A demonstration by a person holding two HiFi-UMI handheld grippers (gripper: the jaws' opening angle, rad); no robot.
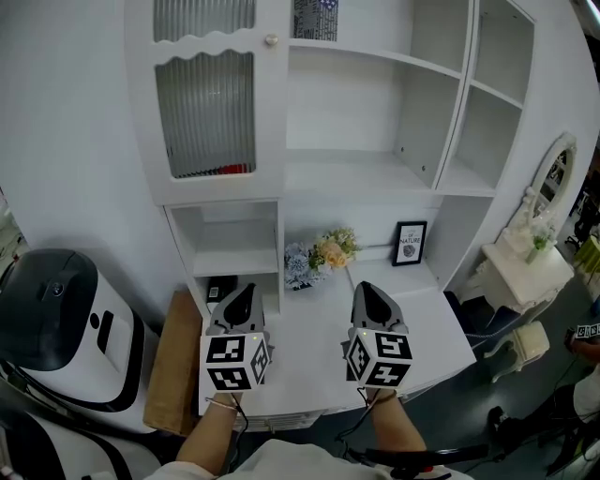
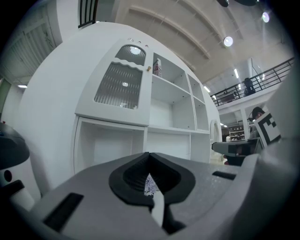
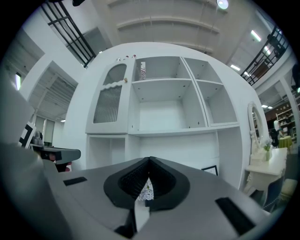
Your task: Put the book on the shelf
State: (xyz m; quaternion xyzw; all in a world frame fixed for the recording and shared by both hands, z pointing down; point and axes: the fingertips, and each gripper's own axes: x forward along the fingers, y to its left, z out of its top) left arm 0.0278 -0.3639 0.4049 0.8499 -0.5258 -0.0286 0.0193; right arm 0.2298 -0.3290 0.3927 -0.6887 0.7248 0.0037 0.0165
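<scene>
Currently both clenched, nothing held: left gripper and right gripper, jaws together, level above the white desk. Book stands on the top shelf, just beside the ribbed-glass cabinet door, well apart from both grippers.

Left gripper, right gripper facing shelf
</scene>
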